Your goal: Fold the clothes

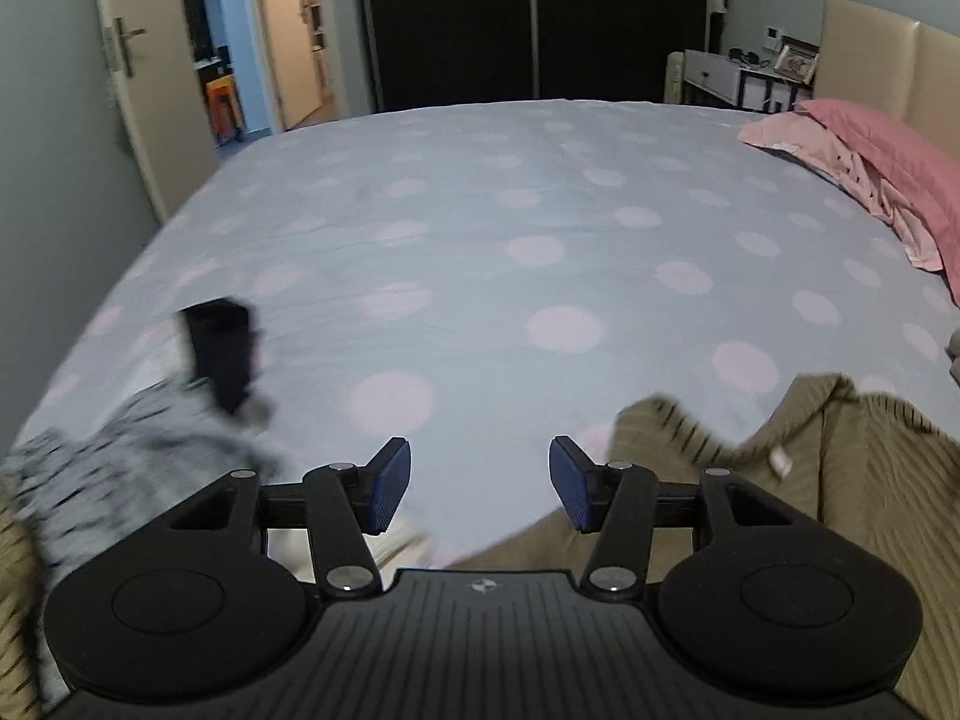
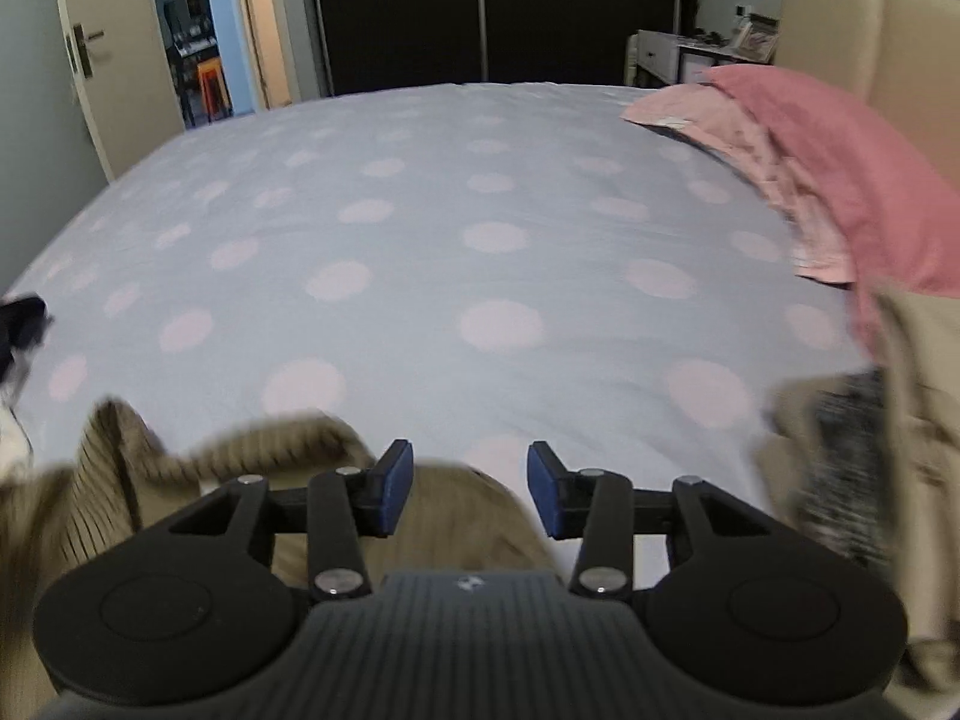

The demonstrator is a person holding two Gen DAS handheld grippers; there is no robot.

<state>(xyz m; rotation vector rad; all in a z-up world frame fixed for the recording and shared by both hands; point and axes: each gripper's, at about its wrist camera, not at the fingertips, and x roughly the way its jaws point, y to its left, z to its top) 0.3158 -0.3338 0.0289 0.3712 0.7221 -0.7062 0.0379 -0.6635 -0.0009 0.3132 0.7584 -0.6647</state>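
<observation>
A tan ribbed garment (image 1: 810, 468) lies on the bed's near edge, to the right of and below my left gripper (image 1: 480, 483). That gripper's blue pads stand apart with only bedspread showing between them. In the right wrist view the same tan garment (image 2: 252, 468) lies left of and under my right gripper (image 2: 471, 489), which is open with nothing between its pads. A black-and-white patterned garment (image 1: 150, 456) with a dark piece on it lies at the left, blurred.
The bed carries a pale blue spread with pink dots (image 1: 480, 252). Pink pillows (image 2: 840, 168) lie at the right by a beige headboard (image 2: 852, 30). More clothes (image 2: 870, 456) are heaped at the right edge. A door (image 1: 126, 78) stands open at the far left.
</observation>
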